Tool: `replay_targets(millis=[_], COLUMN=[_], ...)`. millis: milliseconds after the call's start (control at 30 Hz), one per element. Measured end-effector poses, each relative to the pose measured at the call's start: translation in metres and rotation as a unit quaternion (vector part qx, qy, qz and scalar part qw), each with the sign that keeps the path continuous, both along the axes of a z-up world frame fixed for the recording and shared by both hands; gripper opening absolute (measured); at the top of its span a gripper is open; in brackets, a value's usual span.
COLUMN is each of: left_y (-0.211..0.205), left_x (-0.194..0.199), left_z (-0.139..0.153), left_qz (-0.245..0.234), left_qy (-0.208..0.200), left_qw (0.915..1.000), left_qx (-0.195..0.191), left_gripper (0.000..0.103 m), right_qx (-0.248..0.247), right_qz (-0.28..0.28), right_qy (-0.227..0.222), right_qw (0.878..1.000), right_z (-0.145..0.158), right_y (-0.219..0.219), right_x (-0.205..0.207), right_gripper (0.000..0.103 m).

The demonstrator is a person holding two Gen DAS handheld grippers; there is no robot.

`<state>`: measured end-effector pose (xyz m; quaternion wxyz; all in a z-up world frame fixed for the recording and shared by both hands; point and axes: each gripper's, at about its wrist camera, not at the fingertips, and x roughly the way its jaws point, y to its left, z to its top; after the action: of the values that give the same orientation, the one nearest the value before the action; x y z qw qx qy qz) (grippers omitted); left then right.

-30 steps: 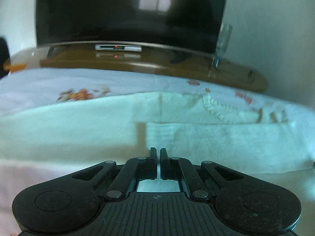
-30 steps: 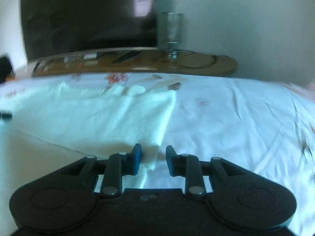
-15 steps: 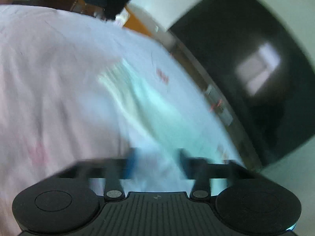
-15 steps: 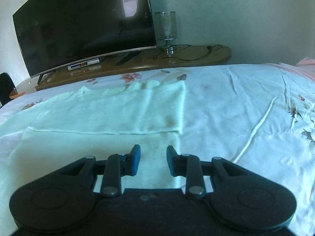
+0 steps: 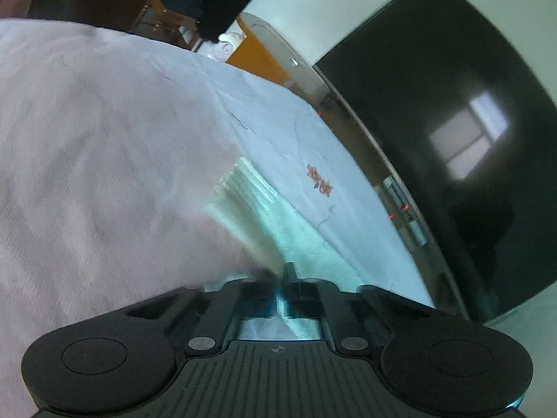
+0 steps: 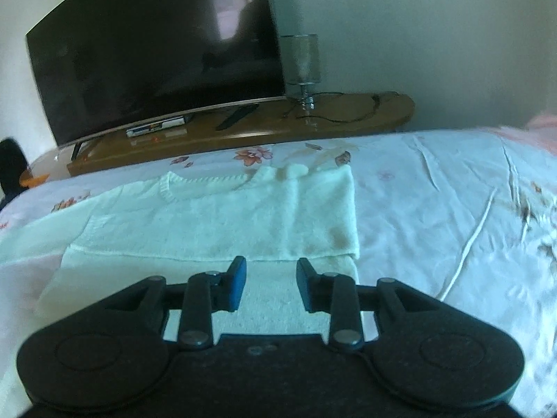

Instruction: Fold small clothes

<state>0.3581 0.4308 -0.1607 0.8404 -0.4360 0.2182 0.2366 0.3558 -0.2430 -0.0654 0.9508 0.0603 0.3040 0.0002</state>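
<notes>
A pale cream knitted sweater (image 6: 222, 223) lies flat on the bed, partly folded, neckline toward the TV. My right gripper (image 6: 271, 275) is open and empty, just above the sweater's near folded part. My left gripper (image 5: 283, 278) is tilted sharply and blurred; its jaws look closed on the sweater's edge (image 5: 264, 216), with cloth running between the fingers.
The bed sheet (image 6: 435, 209) is white with flower prints and creases at right. A pink cover (image 5: 87, 174) lies left. Beyond the bed stand a wooden TV stand (image 6: 313, 122), a large dark TV (image 6: 156, 62) and a glass lamp (image 6: 304, 59).
My left gripper opened, swung over to the sweater's left side while tilting, and closed on its edge. My right gripper lifted back a little and stayed open.
</notes>
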Motion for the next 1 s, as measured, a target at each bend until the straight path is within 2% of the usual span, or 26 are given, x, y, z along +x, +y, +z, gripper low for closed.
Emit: replay_targets(millis=[67,133,167,233,300,367,433,533,700,767,800,833,867,900,933,1000], left_y=[-0.013,-0.043,-0.06,-0.108,-0.158,-0.212,-0.269,-0.346,-0.451,-0.483,-0.494,-0.501,-0.504,-0.501,-0.495,-0.474], left_x=[0.01,0.026,0.036,0.061,0.083,0.102,0.12,0.141,0.171,0.173,0.161,0.158,0.153,0.145,0.134,0.106], left_z=[0.016,0.043,0.055,0.08,0.095,0.104,0.106,0.099,0.064,0.05,0.048,0.05,0.054,0.06,0.068,0.079], left_qz=[-0.023,-0.081,-0.109,-0.179,-0.237,-0.293,-0.346,-0.409,-0.491,-0.514,-0.514,-0.516,-0.528,-0.533,-0.526,-0.511], left_qy=[0.009,-0.007,-0.011,-0.02,-0.034,-0.046,-0.051,-0.039,0.025,0.048,0.035,0.028,0.023,0.012,-0.002,-0.005], left_qw=[0.9982,0.9912,0.9851,0.9673,0.9498,0.9327,0.9125,0.8844,0.8367,0.8222,0.8181,0.8137,0.8062,0.8036,0.8051,0.8071], left_qx=[0.055,0.105,0.133,0.179,0.202,0.206,0.212,0.221,0.242,0.241,0.255,0.266,0.265,0.264,0.275,0.295], left_gripper=[0.003,0.003,0.003,0.003,0.003,0.003,0.003,0.003,0.003,0.004,0.004,0.025,0.06,0.072,0.077,0.077], right_qx=[0.015,0.02,0.026,0.033,0.037,0.043,0.044,0.05,0.071,0.08,0.088,0.101,0.114,0.125,0.14,0.168], right_qz=[-0.012,-0.023,-0.026,-0.033,-0.037,-0.041,-0.041,-0.047,-0.058,-0.063,-0.062,-0.059,-0.056,-0.053,-0.045,-0.025], right_qy=[0.002,0.007,0.008,0.007,0.005,0.003,0.0,-0.005,-0.009,-0.005,-0.004,-0.002,-0.001,-0.002,-0.004,-0.007], right_qw=[1.0,1.0,0.999,0.999,0.999,0.998,0.998,0.998,0.996,0.995,0.994,0.993,0.992,0.991,0.989,0.985], right_z=[-0.002,-0.005,-0.006,-0.007,-0.006,-0.005,-0.003,0.0,0.001,0.0,-0.001,-0.002,-0.003,-0.002,-0.002,-0.001], right_y=[-0.006,-0.012,-0.016,-0.023,-0.029,-0.037,-0.044,-0.061,-0.092,-0.102,-0.105,-0.109,-0.111,-0.11,-0.107,-0.098], right_x=[0.002,0.004,0.005,0.005,0.003,0.001,-0.001,-0.004,-0.012,-0.015,-0.015,-0.016,-0.016,-0.014,-0.012,-0.003], right_gripper=[0.032,0.032,0.032,0.032,0.032,0.032,0.032,0.032,0.034,0.035,0.038,0.042,0.044,0.045,0.045,0.045])
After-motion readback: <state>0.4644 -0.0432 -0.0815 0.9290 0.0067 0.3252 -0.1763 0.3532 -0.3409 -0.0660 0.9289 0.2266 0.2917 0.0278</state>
